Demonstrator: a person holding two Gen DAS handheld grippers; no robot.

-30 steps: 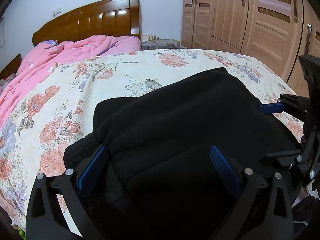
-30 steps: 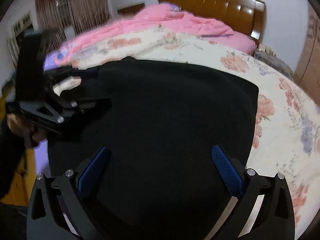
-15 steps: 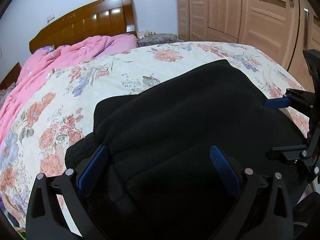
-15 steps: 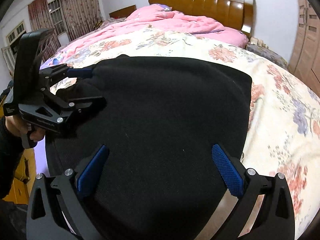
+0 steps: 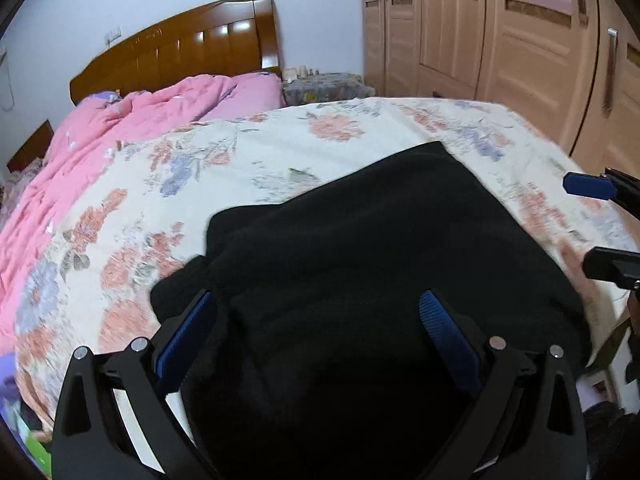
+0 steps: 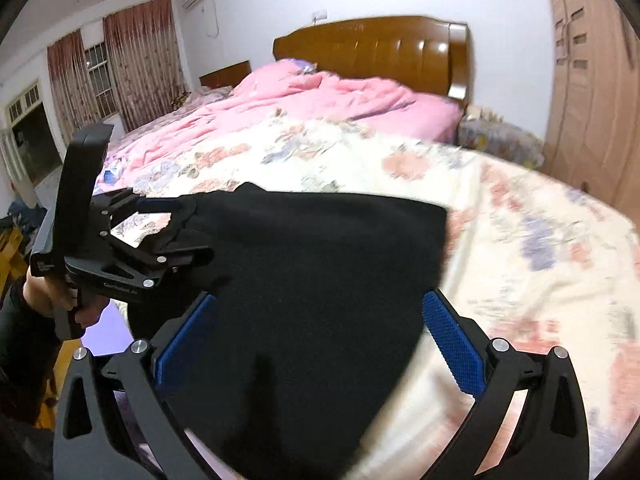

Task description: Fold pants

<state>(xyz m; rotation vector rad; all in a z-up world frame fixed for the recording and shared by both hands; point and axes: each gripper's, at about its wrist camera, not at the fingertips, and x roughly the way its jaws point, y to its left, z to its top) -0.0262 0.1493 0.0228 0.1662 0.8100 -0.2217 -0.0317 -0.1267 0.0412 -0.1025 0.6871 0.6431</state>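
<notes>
Two open claws flank black pants (image 5: 380,264) on floral bedspread (image 5: 248,152)

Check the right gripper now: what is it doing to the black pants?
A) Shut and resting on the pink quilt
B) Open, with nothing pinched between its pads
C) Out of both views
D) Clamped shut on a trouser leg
B: the right gripper has its blue pads spread wide over the black pants, with no fabric pinched between them.

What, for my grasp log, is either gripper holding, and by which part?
Nothing is held. The left gripper and the right gripper both stand wide open over the black pants, with no cloth clamped.
</notes>
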